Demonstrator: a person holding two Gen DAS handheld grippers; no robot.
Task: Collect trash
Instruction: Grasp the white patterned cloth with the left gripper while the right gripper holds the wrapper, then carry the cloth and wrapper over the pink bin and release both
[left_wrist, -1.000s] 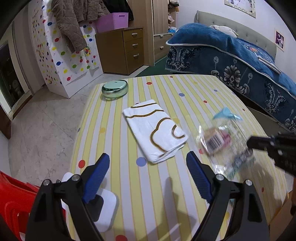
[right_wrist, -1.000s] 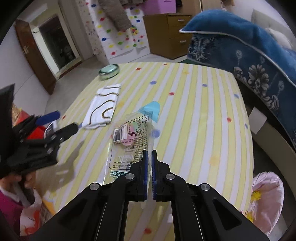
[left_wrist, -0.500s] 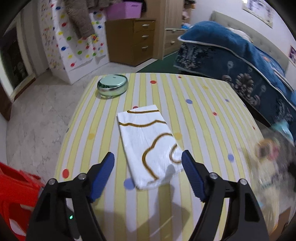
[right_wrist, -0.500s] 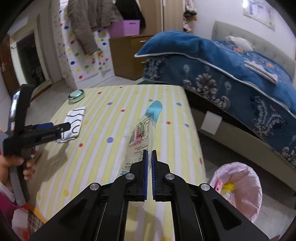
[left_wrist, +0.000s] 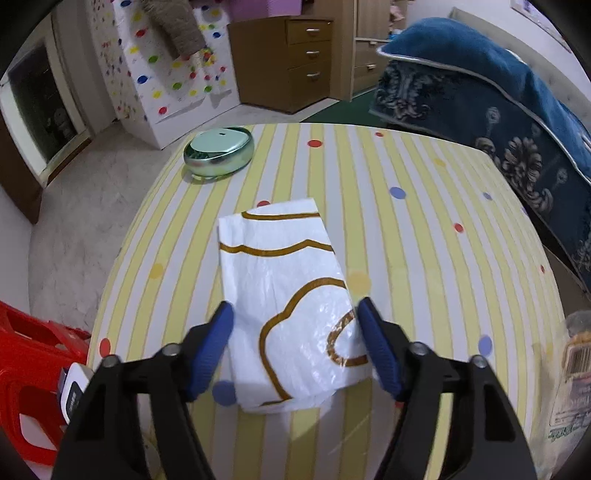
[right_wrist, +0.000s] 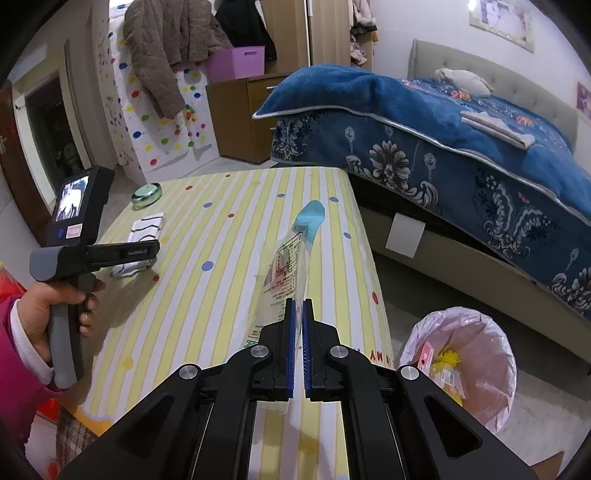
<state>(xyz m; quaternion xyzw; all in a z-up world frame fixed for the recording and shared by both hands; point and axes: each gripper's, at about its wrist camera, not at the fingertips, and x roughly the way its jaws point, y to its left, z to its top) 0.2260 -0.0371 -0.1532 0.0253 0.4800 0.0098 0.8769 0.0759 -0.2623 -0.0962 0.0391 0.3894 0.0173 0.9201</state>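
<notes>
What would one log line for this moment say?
left gripper: closing around white bag | right gripper: shut on clear wrapper | bin: nearby

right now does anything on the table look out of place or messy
Only the trash. A crumpled white plastic bag lies on the striped table between the left claw's closing fingers, and the right claw is shut on a clear wrapper. Nothing spilled or broken.

My tabletop (left_wrist: 424, 236) is wearing a yellow-striped cloth with coloured dots. A folded white bag (left_wrist: 291, 306) (gold lines on it) is lying near my edge, and a round green tin (left_wrist: 219, 149) is sitting at the far corner.
</notes>
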